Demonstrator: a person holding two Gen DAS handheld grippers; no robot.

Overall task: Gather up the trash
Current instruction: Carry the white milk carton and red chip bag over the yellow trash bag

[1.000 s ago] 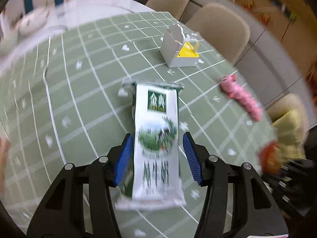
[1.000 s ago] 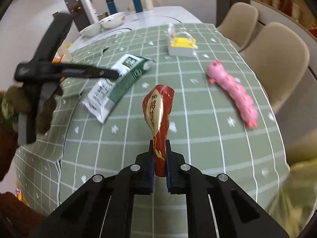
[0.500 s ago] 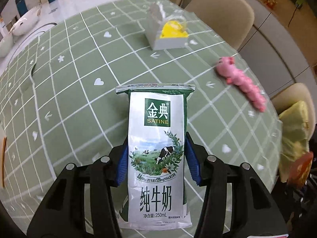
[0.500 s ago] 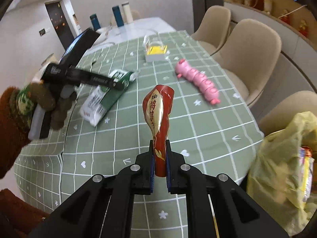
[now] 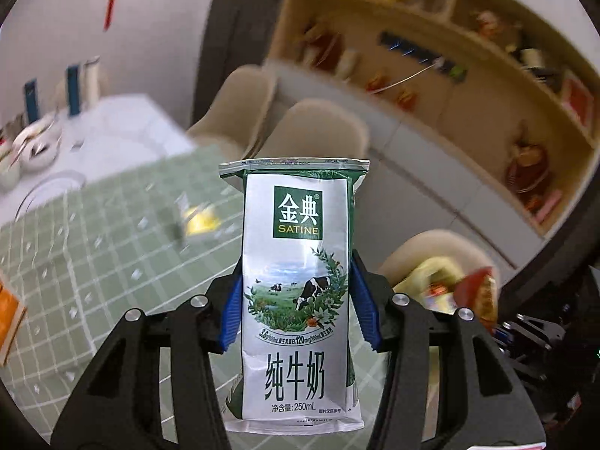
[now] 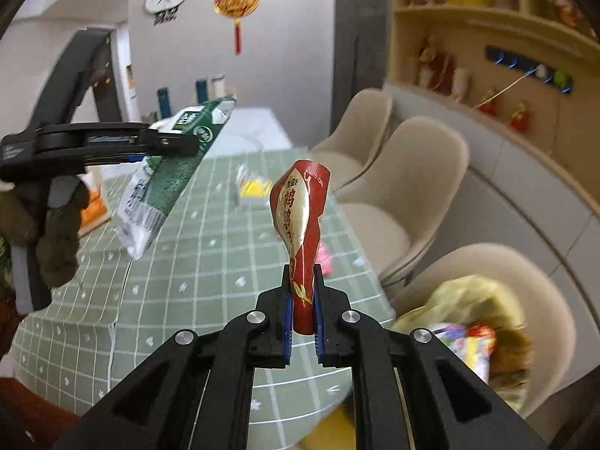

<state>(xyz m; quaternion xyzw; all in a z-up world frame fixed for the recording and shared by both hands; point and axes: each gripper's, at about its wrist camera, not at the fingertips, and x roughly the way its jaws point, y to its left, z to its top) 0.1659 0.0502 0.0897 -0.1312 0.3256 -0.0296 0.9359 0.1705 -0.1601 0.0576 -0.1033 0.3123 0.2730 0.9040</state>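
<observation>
My left gripper (image 5: 296, 311) is shut on a white and green milk pouch (image 5: 298, 285) and holds it up in the air above the table. From the right wrist view the left gripper (image 6: 165, 142) and the pouch (image 6: 165, 176) show at the left. My right gripper (image 6: 302, 300) is shut on a crumpled red and gold snack wrapper (image 6: 300, 217), held upright above the table's near right edge. A yellow trash bag (image 6: 472, 322) with wrappers inside sits on a beige chair at the lower right; it also shows in the left wrist view (image 5: 438, 281).
The green checked tablecloth (image 6: 210, 270) covers the table. A small white box with a yellow inside (image 6: 253, 191) stands mid-table. A pink toy (image 6: 324, 258) lies partly hidden behind the wrapper. Beige chairs (image 6: 408, 172) line the right side. An orange packet (image 5: 9, 311) lies at the left.
Both grippers have lifted and tilted up with their loads. The milk pouch has risen off the table. The trash bag on the chair is now closer at the lower right.
</observation>
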